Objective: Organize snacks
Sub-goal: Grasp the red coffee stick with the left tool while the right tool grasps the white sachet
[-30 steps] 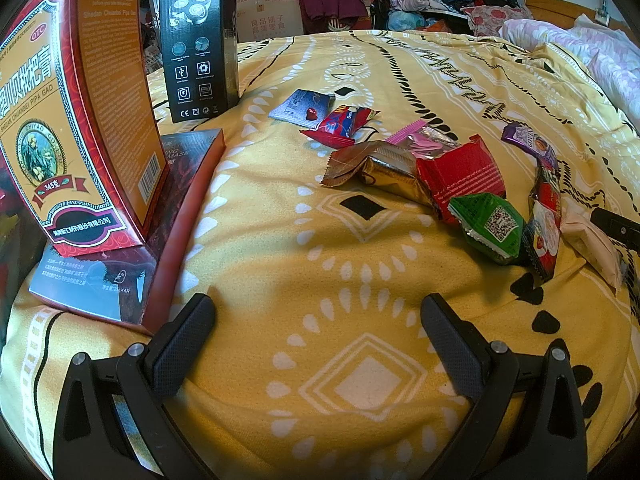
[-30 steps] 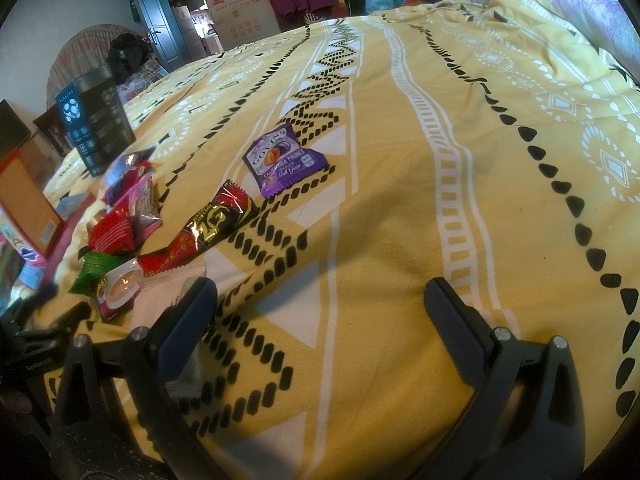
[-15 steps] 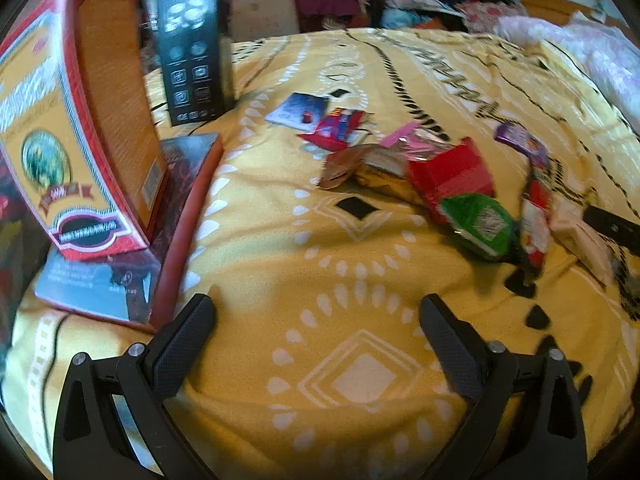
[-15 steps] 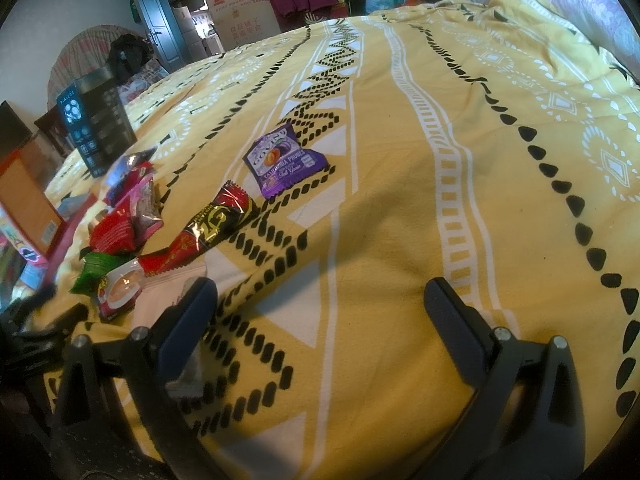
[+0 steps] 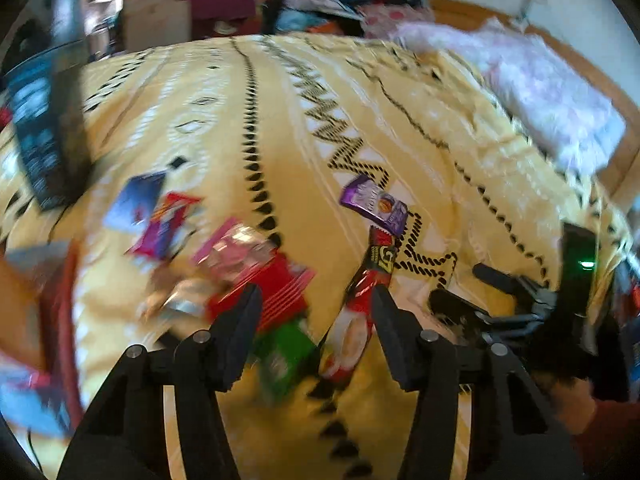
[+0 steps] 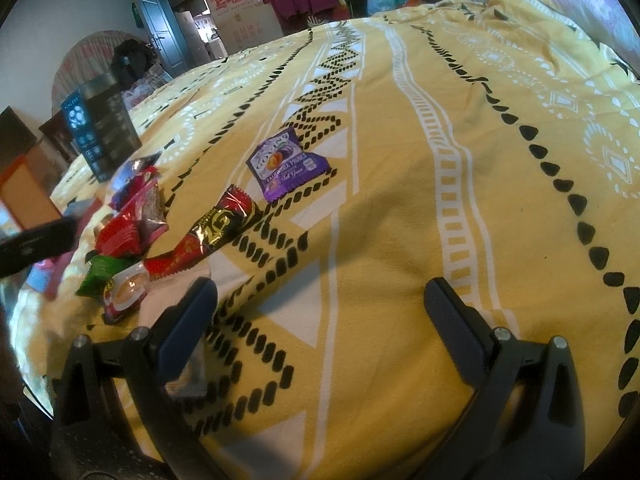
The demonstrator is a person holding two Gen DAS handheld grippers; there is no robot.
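My left gripper (image 5: 314,318) hangs over the yellow patterned bedspread (image 5: 280,120), its jaws just closing partway with nothing pinched between them. Through the gap I see a green packet (image 5: 284,354) and a long red-and-black sachet (image 5: 360,308). A purple packet (image 5: 374,204) lies beyond. The picture is blurred; my right gripper (image 5: 472,292) shows at right.

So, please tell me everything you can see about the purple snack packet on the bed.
The purple packet is a small, flat, glossy pouch with crimped ends, white lettering reading "California Prunes" and a picture of fruit. It looks sealed and lies flat, slightly askew, on the yellow bedspread, apart from the other snacks. One corner comes close to the long red-and-black packet; whether they touch is unclear. No gripper touches it.
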